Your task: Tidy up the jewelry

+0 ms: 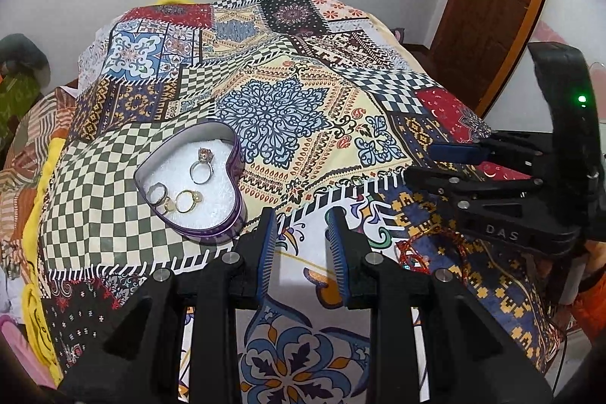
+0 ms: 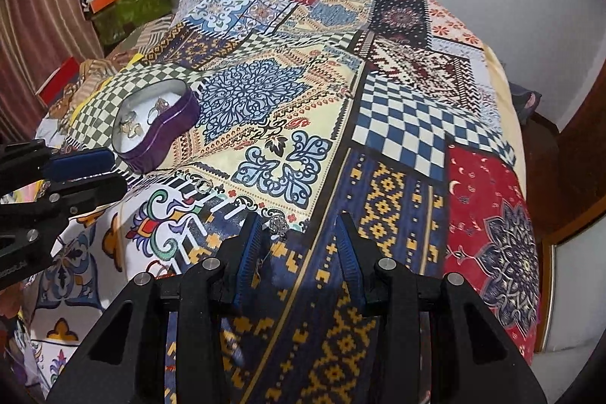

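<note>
Jewelry left to gather lies close ahead of your right claw (image 2: 299, 233), whose blue-padded jaws stand wide apart with nothing between them. Just beside its left pad sits a small silver ornament (image 2: 277, 223) on the patterned bedspread (image 2: 397, 108), and a thin silver ring (image 2: 203, 185) lies a little further on, toward the tin. Take the ornament first: shift the claw a touch left so the piece sits midway between the pads, lower until the tips press lightly into the cloth, then close slowly so you don't pinch a fold of fabric with it.

Your left claw (image 1: 301, 233) is likewise parted and holds nothing, hovering just beside the purple heart-shaped tin (image 1: 197, 184). Three rings (image 1: 200, 165) rest on the white lining inside. Keep that claw clear of the tin's rim. A red and gold bracelet (image 1: 416, 252) lies under the right claw's body; its shape is partly hidden.
</note>
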`<state>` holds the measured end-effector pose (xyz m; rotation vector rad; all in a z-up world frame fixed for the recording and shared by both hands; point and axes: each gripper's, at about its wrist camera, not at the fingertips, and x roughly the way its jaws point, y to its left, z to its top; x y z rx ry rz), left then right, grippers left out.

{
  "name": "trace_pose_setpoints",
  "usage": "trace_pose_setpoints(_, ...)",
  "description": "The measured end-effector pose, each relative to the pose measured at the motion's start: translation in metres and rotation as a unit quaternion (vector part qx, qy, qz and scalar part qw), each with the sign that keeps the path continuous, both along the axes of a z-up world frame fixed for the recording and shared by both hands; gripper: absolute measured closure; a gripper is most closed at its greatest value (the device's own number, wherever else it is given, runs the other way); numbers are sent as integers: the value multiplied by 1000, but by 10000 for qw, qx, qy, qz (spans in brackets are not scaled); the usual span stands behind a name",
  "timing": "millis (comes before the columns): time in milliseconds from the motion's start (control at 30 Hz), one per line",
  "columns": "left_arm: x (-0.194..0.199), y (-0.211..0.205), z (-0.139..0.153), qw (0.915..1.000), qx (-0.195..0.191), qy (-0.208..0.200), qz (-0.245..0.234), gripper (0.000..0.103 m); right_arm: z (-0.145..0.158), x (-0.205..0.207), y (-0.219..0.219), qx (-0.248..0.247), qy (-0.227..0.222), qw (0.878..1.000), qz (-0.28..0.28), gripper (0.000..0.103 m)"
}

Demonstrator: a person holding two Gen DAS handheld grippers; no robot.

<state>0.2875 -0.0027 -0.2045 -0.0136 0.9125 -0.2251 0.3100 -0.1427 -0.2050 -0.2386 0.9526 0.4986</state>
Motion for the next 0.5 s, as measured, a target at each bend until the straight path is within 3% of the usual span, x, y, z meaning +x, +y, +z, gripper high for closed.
trace_pose_setpoints(233,-1,-3,-3,10000,-35,30,-43,75,-5,7,-1,227,227,9995,40,93)
trace_pose_setpoints(500,-15,-9,6,9999,-47,-2,-113,75,6,-13,-7,217,-7,9998,17,94)
